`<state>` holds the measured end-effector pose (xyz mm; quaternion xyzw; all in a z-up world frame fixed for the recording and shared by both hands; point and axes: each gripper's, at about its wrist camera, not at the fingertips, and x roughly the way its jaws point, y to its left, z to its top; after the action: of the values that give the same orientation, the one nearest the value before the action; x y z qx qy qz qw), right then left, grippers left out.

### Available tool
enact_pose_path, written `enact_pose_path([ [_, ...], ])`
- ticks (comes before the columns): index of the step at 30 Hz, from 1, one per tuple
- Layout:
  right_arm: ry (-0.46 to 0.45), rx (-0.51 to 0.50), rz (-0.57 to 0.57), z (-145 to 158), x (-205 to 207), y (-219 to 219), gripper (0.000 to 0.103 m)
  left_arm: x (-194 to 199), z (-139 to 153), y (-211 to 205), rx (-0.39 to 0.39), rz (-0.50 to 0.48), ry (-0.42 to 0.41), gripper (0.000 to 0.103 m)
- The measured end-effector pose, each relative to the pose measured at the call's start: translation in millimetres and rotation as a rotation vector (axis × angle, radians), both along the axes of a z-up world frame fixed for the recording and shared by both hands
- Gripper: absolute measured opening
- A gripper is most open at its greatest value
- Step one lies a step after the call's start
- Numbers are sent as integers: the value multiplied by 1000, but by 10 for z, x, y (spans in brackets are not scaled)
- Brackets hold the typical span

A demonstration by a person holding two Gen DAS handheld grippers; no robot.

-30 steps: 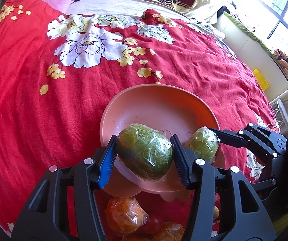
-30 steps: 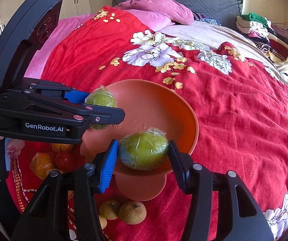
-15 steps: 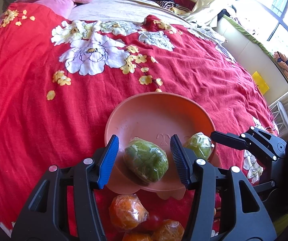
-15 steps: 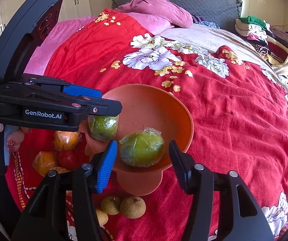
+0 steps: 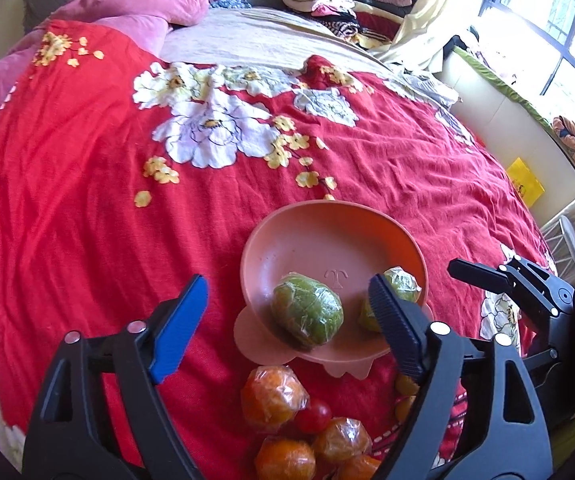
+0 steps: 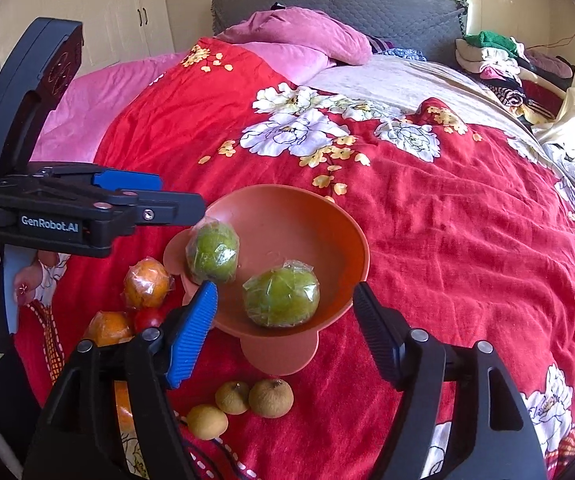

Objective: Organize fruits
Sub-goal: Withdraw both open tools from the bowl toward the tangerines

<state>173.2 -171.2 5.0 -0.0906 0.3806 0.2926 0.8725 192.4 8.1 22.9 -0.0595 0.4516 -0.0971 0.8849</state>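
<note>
I count two green fruits (image 6: 281, 298) (image 6: 212, 251) in one bowl (image 6: 327, 216). Beside it lie four wrapped oranges (image 5: 273, 396), one small red tomato (image 5: 313, 420), and three little brown fruits (image 6: 270, 398). My two claws (image 5: 283, 320) (image 6: 285, 326) make two.

wrapped green fruits (image 6: 281, 298) (image 6: 212, 251) | in orange bowl (image 6: 319, 216) | apart

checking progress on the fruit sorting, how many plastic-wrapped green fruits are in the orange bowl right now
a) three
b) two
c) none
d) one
b: two plastic-wrapped green fruits lie in the orange bowl, one near its left rim and one toward the front, while both grippers, left and right, stand open and empty.
</note>
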Motion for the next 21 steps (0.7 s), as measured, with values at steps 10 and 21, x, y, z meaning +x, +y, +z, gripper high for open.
enact_pose_path([
  [10, -32, 42, -34, 181, -129, -109, 86, -201, 192, 68, 14, 25, -53, 93],
  [21, -55, 61, -49, 302, -314, -165, 92, -388, 271, 182, 14, 60, -77, 93],
])
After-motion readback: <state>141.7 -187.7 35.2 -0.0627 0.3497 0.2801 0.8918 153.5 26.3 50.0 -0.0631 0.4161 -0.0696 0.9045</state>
